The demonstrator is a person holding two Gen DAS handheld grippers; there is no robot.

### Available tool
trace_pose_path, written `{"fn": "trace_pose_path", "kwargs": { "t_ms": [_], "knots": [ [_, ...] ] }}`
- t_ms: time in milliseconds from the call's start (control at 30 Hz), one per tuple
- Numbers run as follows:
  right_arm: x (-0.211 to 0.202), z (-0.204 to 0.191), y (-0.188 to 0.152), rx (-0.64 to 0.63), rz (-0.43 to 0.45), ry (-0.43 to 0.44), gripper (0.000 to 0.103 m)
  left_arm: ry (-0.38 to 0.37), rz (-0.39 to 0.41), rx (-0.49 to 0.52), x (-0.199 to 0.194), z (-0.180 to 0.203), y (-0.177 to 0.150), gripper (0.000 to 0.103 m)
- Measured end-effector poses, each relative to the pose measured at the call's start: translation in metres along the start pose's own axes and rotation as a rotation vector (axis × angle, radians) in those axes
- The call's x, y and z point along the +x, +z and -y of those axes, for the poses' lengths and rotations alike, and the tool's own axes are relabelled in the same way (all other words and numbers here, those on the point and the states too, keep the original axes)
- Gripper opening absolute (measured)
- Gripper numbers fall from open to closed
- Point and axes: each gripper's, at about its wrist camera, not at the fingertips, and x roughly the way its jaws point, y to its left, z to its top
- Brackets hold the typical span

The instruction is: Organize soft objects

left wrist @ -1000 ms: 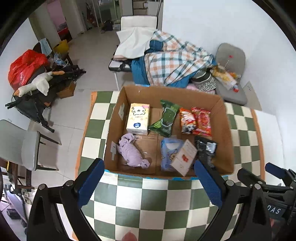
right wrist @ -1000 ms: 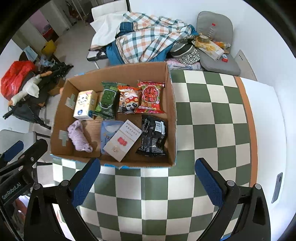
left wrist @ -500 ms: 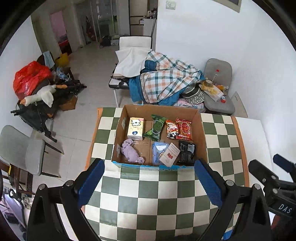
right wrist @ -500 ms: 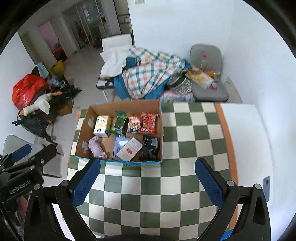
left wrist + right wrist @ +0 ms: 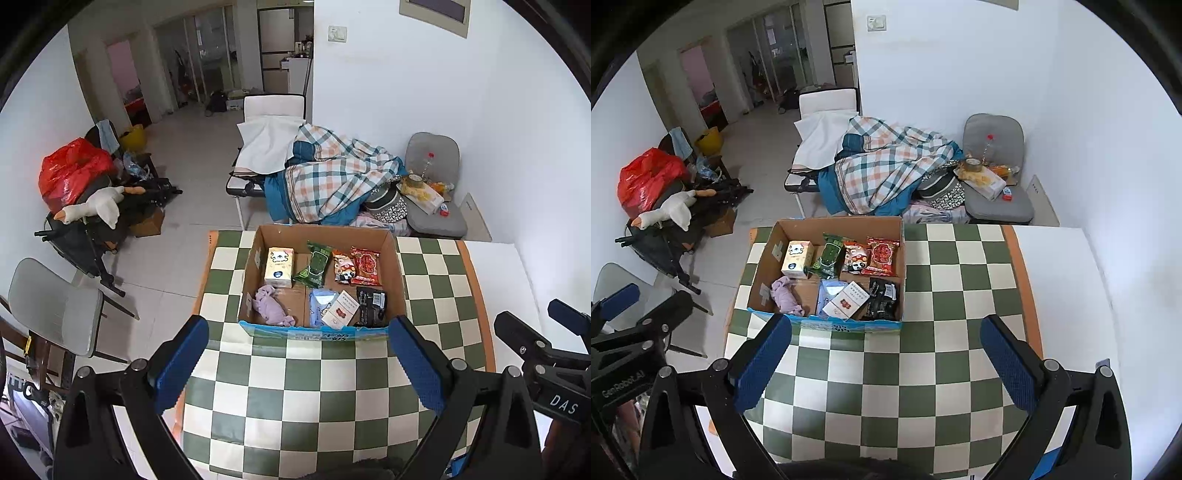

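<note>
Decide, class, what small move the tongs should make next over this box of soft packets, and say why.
Probably none beyond lowering both to rest. The left tongs and right tongs hang open and empty above the checkered table, clear of the cardboard box, where every packet and the purple cloth already lie inside.

The left gripper and right gripper hover side by side, both with jaws spread wide, holding nothing.
</note>
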Motion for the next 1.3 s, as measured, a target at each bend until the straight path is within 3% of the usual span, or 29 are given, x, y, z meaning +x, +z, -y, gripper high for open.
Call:
{"fn": "trace_pose_path", "kwargs": {
  "t_ms": [1300],
  "knots": [
    [-0.022, 0.013, 0.002, 0.030, 0.049, -0.061, 0.103, -0.003, 0.004, -0.001, -0.006, 0.005, -0.002, 0.100]
  ]
}}
